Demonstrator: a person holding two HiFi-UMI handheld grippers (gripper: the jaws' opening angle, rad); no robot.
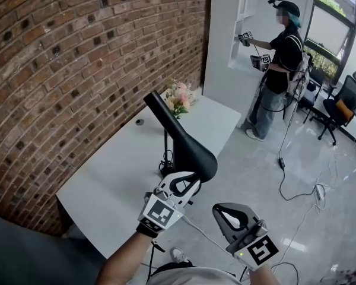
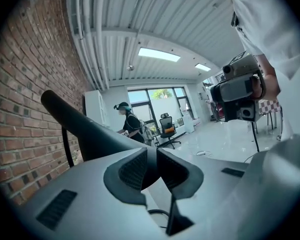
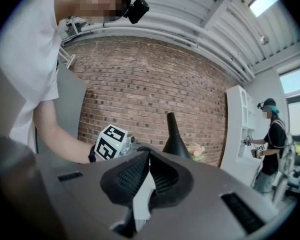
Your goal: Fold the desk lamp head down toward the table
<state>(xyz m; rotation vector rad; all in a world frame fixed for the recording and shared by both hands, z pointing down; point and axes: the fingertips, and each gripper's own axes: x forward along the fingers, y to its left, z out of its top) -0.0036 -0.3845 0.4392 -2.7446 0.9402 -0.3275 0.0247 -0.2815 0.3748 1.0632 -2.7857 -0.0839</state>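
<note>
Left hand-held gripper (image 1: 187,184) clamps lamp head (image 1: 190,150); right hand-held gripper (image 1: 221,211) closed.

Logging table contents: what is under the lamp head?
Under the lamp head show its thin stem, a cable coiled at its foot, and white table. The head's wide end and the left tool cover the table beneath them.
</note>
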